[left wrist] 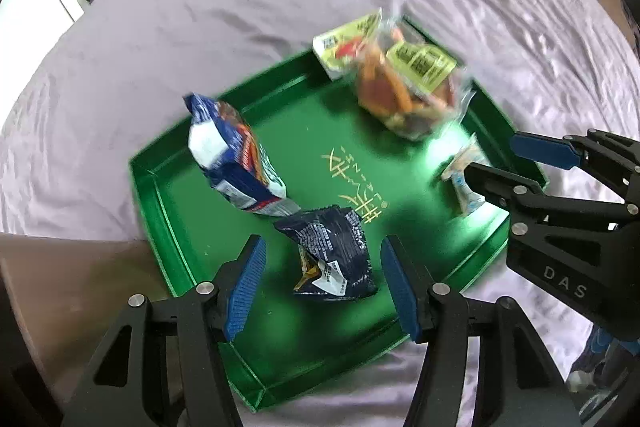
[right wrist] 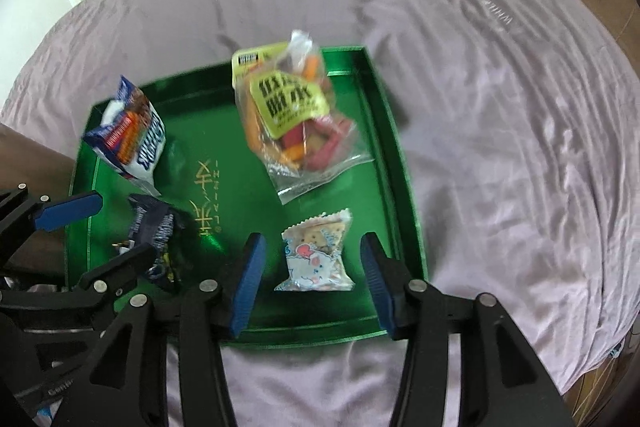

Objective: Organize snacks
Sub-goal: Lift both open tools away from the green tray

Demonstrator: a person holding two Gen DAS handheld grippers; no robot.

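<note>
Blue pads of the left gripper [left wrist: 322, 287] stand apart on either side of a crumpled dark packet [left wrist: 330, 259], not pressing it. Beside it, the right gripper [right wrist: 310, 287] likewise straddles a small cracker packet [right wrist: 316, 255] with open jaws, holding nothing. Both packets lie in the green tray [right wrist: 404, 163] on the purple sheet [right wrist: 500, 107], along with a blue bag [right wrist: 128, 135] and a clear bag of sticks [right wrist: 296, 119]. All look light, soft and crinkly; the crackers probably break easily, so a gentle pinch across the middle suits best
</note>
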